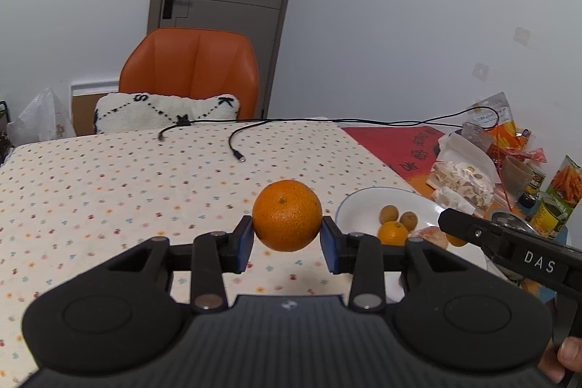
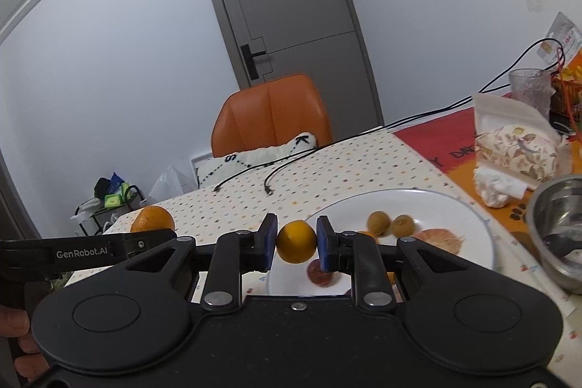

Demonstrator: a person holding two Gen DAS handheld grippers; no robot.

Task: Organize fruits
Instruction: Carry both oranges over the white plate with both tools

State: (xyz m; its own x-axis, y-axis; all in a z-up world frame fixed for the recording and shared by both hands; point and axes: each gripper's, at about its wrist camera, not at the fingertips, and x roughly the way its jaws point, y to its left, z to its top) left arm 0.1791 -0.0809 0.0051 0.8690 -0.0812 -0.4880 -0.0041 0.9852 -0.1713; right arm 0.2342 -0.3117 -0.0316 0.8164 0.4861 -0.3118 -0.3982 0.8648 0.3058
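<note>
Table [image 1: 109,177]: covered by a dotted cloth; the plate is set near its right side, with snack bags and a steel bowl [image 2: 556,235] beyond it.
Plate [image 1: 367,206]: white and shallow; two small brown-green fruits [image 1: 388,214], a peeled segment piece and a reddish fruit are seen on it. It is judged hard, smooth and breakable, so fruit should be set down, not dropped.
Orange [image 1: 287,220]: held off the table, just left of the plate, across its widest part. It is judged firm, fairly heavy and round with pebbled skin, so grip at the middle is best; a pinch off centre could let it roll out.
Small citrus [image 2: 296,241]: held above the plate's near-left rim. It is judged light, smooth and easily squashed.
Left gripper [image 1: 287,239]: closed on the orange, both blue pads touching its sides.
Right gripper [image 2: 295,244]: clamped on the small citrus at mid-height.
</note>
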